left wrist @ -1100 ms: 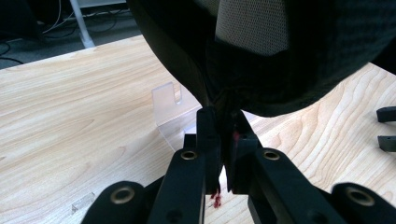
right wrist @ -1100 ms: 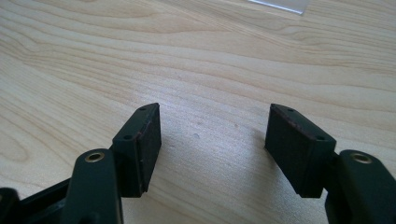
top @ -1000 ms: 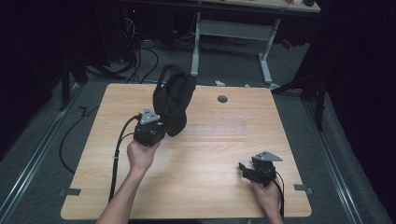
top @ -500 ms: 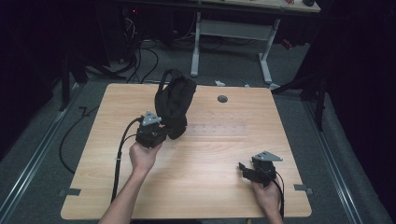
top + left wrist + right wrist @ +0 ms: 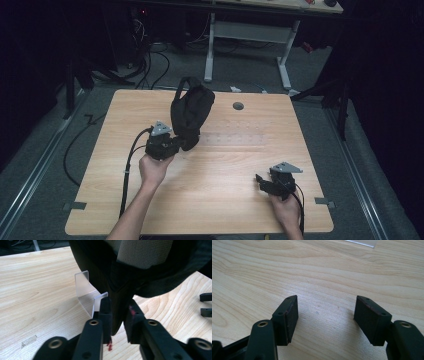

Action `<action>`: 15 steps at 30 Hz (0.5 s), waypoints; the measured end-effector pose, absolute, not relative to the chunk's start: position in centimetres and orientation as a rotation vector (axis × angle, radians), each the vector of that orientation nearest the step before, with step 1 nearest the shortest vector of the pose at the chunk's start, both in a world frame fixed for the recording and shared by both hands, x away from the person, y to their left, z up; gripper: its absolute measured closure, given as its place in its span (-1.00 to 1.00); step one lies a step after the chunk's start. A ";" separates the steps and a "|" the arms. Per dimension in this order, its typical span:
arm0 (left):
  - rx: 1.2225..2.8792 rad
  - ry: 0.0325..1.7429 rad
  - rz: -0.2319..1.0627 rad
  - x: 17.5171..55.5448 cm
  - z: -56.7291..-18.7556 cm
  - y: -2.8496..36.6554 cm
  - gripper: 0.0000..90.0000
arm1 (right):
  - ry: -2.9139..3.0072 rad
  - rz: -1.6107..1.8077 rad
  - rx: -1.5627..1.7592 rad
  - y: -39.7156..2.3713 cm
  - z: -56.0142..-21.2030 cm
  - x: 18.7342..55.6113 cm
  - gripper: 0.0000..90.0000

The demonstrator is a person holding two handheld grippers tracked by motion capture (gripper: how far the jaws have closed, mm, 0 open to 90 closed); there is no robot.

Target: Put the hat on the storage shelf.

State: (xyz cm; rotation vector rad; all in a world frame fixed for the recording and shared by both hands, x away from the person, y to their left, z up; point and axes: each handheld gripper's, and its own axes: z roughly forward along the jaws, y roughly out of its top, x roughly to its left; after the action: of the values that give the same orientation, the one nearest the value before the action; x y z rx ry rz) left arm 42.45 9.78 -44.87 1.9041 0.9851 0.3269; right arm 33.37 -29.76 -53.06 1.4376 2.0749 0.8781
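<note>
- High view: black bag (image 5: 191, 111) standing on the wooden table (image 5: 215, 165), left of centre, propped against a clear stand. Left gripper (image 5: 176, 143) at the bag's lower edge, hand (image 5: 152, 167) behind it. Right gripper (image 5: 261, 181) low over the table near the right front corner, well apart from the bag.
- Left gripper view: jaws just been opening, bag's lower edge between them; left pad touching the fabric, a gap at the right pad, no pinch. Clear stand (image 5: 86, 293) just beside the bag, on the left.
- Right gripper view: jaws spread wide, nothing between them, bare wood beneath.
</note>
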 end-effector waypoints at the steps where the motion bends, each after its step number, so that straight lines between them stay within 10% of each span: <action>1: 1.908 0.989 0.323 42.5 -44.9 9.9 0.62 | 2.075 0.878 1.437 -29.8 -53.1 33.4 -0.19; 15: 1.876 1.038 0.329 41.6 -44.9 11.5 -0.02 | 2.075 0.878 1.438 -29.8 -53.1 33.4 -0.19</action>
State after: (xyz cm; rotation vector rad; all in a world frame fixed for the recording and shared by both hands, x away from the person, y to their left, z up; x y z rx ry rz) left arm 41.58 11.48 -44.87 1.8757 1.0381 0.3290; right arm 33.37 -29.76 -53.06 1.4375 2.0747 0.8782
